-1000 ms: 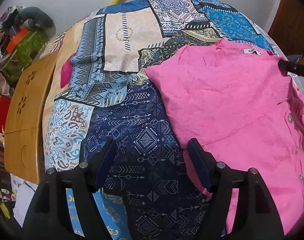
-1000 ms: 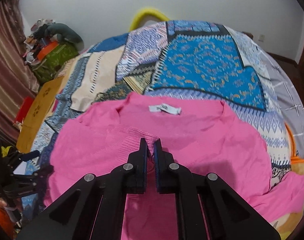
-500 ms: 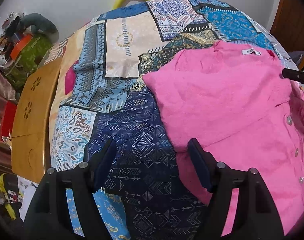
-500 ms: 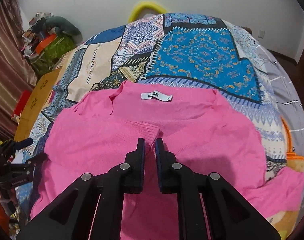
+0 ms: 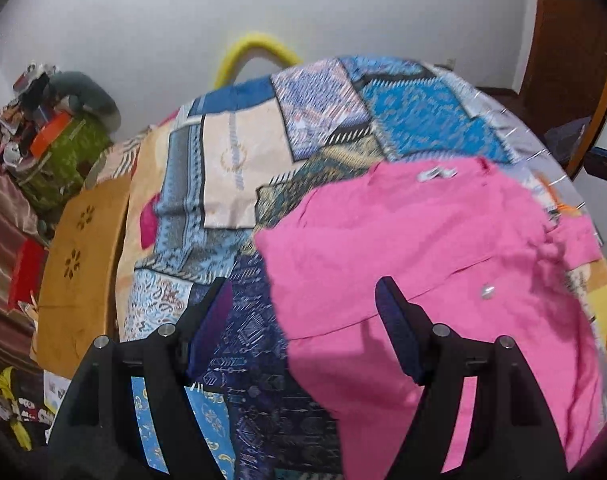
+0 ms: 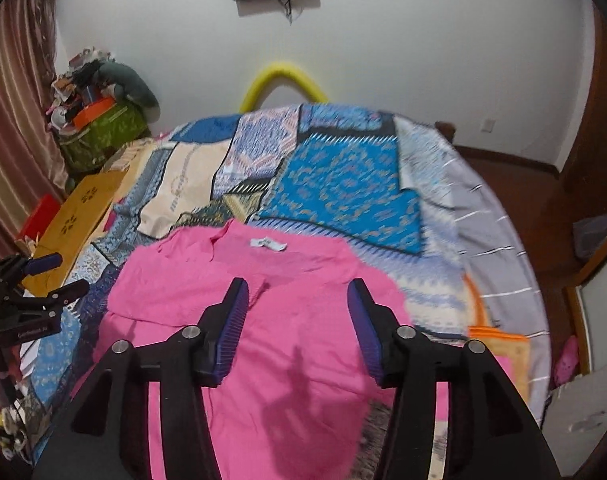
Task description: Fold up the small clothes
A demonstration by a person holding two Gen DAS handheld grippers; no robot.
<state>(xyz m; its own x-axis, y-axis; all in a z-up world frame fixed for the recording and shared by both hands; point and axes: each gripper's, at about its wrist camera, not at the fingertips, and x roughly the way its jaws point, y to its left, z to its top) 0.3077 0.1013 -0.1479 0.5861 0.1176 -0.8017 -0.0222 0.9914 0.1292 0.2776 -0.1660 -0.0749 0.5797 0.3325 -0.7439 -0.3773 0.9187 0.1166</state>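
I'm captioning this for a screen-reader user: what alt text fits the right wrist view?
The right gripper, its jaws just opened and empty, hovers above a pink top lying on a patchwork bedspread. The top's white label faces up near the collar.

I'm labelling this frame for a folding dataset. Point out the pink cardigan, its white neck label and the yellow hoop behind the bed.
pink cardigan [image 6: 303, 360], right wrist view, on its spread body.
white neck label [image 6: 268, 243], right wrist view, label's middle.
yellow hoop [image 6: 281, 74], right wrist view, top of the arc.

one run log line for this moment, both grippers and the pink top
left gripper: open, empty | right gripper: jaws just opened, empty | pink top: lies on patchwork bedspread, partly folded
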